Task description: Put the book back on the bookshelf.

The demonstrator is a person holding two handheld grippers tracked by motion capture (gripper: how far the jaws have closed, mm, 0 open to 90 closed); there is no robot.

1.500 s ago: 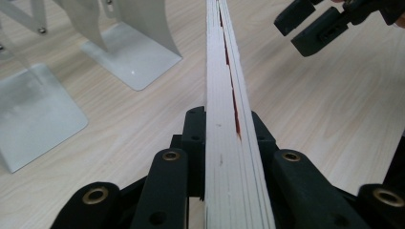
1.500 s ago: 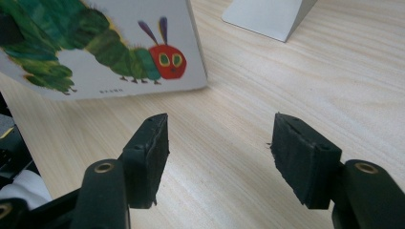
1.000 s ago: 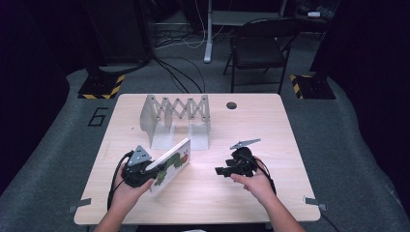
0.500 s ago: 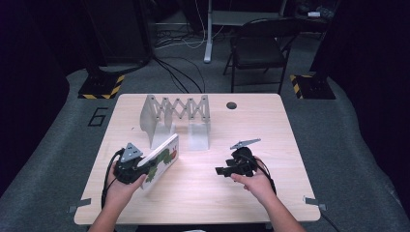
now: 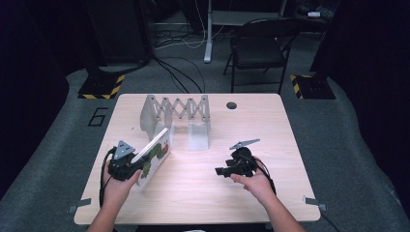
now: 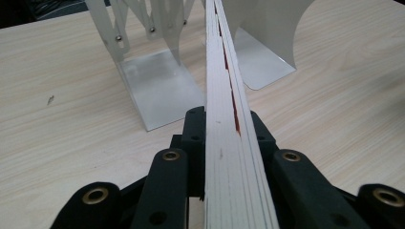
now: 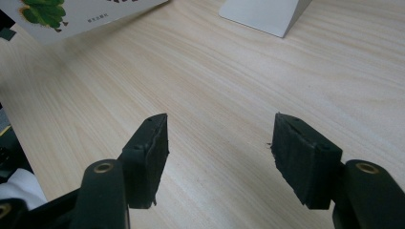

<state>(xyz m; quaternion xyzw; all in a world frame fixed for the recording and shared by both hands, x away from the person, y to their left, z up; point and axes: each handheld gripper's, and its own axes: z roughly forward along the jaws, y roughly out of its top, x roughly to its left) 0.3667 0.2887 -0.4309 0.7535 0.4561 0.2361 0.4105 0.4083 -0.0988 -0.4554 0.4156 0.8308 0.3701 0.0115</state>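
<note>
A white board book (image 5: 155, 151) with a green and red picture on its cover stands on edge at the table's left front, and my left gripper (image 5: 140, 166) is shut on its near end. In the left gripper view the book's page edges (image 6: 229, 119) run straight away between the black jaws of the left gripper (image 6: 225, 125), toward a metal expanding book rack (image 6: 157, 86). The rack (image 5: 179, 108) stands at the table's back centre. My right gripper (image 5: 223, 170) rests low at the right front, pointing left. In its own view the right gripper (image 7: 219, 143) is open over bare wood.
A round cable hole (image 5: 231, 105) sits near the table's (image 5: 270, 203) back edge, right of the rack. A folding chair (image 5: 258, 46) stands on the floor behind the table. The book's cover (image 7: 71, 12) and the rack's base plate (image 7: 267, 12) lie beyond the right gripper.
My left hand has carried the book a little to the left and slightly away from the table's front. The right hand has stayed put.
</note>
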